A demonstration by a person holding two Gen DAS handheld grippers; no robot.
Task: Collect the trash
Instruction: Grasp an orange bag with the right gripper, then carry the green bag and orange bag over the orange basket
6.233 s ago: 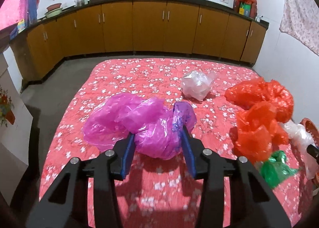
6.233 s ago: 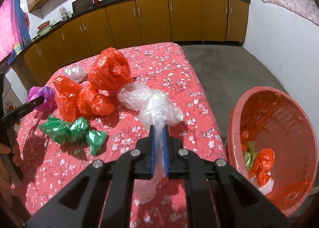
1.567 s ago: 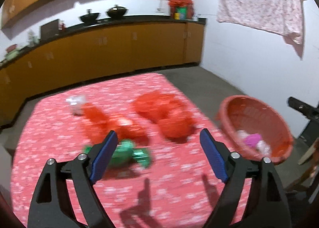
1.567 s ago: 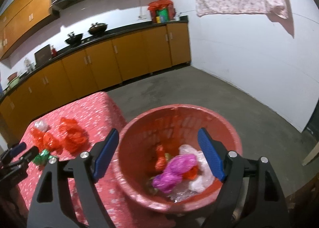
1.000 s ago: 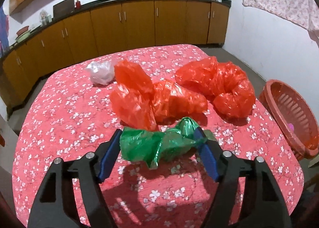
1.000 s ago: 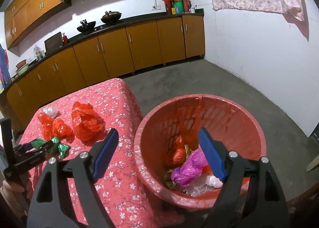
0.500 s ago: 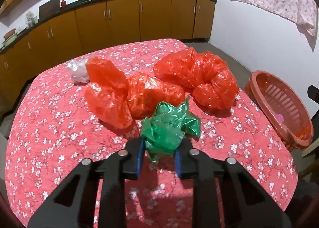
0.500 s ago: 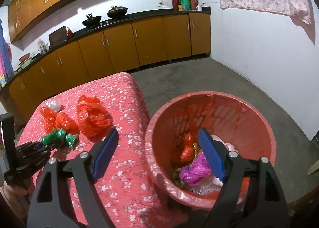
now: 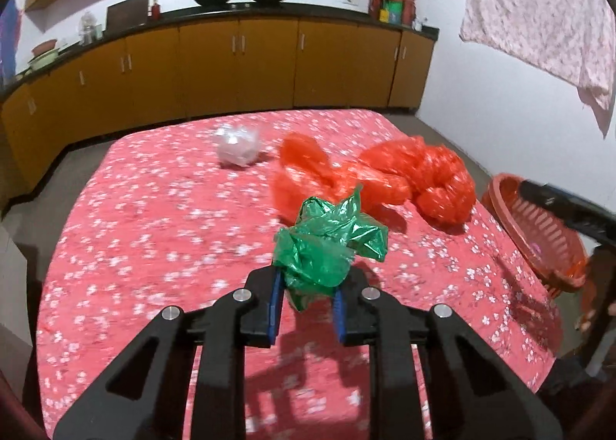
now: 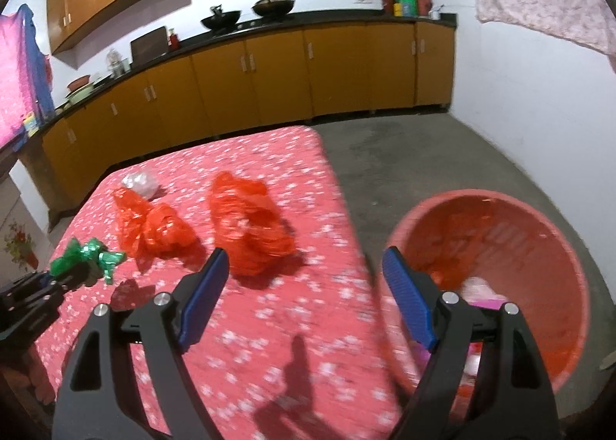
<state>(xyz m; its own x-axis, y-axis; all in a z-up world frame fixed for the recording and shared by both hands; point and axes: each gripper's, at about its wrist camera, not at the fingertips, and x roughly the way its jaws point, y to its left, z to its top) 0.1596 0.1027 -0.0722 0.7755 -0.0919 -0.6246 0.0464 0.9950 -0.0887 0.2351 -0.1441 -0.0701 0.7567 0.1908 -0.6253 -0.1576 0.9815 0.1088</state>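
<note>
Both wrist views are evenly lit from overhead, bright on the white walls, with a glossy sheen on the green plastic bag (image 9: 327,243). The grippers throw dark shadows onto the floral tablecloth (image 10: 269,324), whose pattern smears with motion blur, as does the red basket (image 10: 539,247). Fisheye distortion bows the cabinets (image 9: 238,66) and blackens the corners.

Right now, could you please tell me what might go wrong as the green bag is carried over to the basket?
The left gripper pinches only the bottom of the loose green bag, so it may slip out. The basket stands beyond the table edge, so a short drop would land on the floor.
</note>
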